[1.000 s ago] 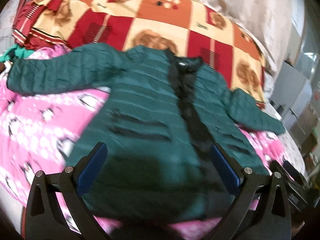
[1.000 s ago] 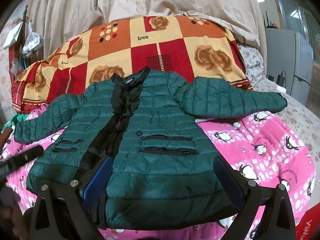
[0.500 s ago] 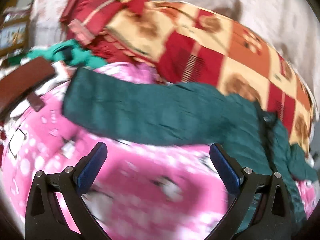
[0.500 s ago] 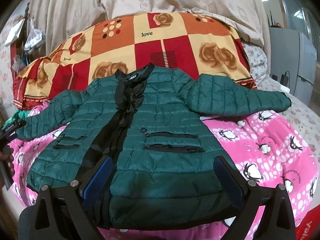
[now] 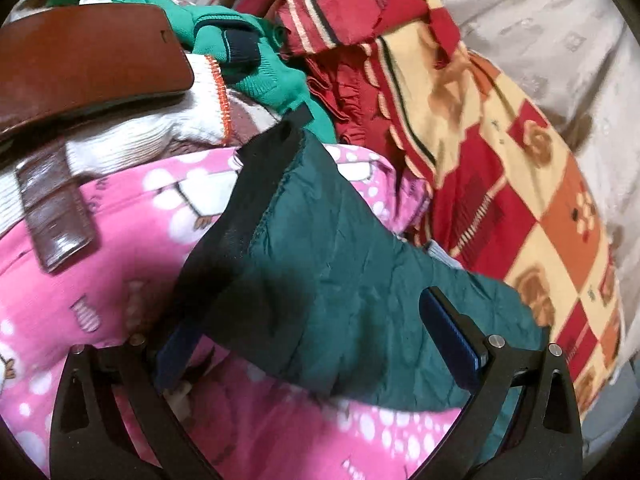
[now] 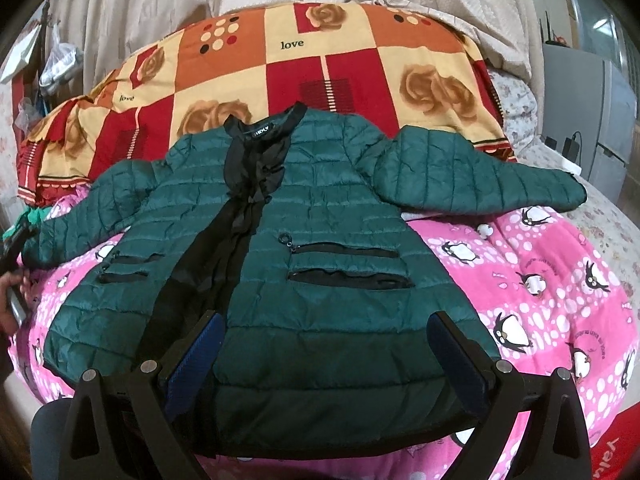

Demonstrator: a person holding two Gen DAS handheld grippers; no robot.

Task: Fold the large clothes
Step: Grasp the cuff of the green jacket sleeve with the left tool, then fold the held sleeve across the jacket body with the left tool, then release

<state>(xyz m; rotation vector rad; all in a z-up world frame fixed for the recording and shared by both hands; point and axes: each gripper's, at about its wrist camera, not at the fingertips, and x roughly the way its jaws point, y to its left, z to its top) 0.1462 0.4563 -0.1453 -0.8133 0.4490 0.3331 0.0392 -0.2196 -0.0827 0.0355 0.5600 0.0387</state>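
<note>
A dark green quilted jacket [image 6: 320,216] lies face up on a pink penguin blanket [image 6: 540,264], both sleeves spread out. Its black placket runs down the middle. My right gripper [image 6: 326,354] hovers open over the jacket's hem, nothing between its fingers. In the left wrist view the jacket's left sleeve [image 5: 344,280] fills the middle, with its black cuff [image 5: 256,196] pointing up and left. My left gripper [image 5: 316,344] is open and low, with the sleeve lying between its blue-padded fingers [image 5: 448,332]. The left gripper's tip [image 6: 12,246] and a hand [image 6: 12,300] show at the right wrist view's far left edge.
A red, orange and cream patchwork quilt [image 6: 320,68] is piled behind the jacket. Past the cuff lie a brown leather bag [image 5: 88,60], a bright green knit garment [image 5: 260,68] and a white knit [image 5: 132,136]. A grey appliance [image 6: 592,92] stands at the right.
My left gripper swung left from the jacket's body to its left sleeve and closed in on the cuff end. The right gripper barely moved, slightly nearer the hem.
</note>
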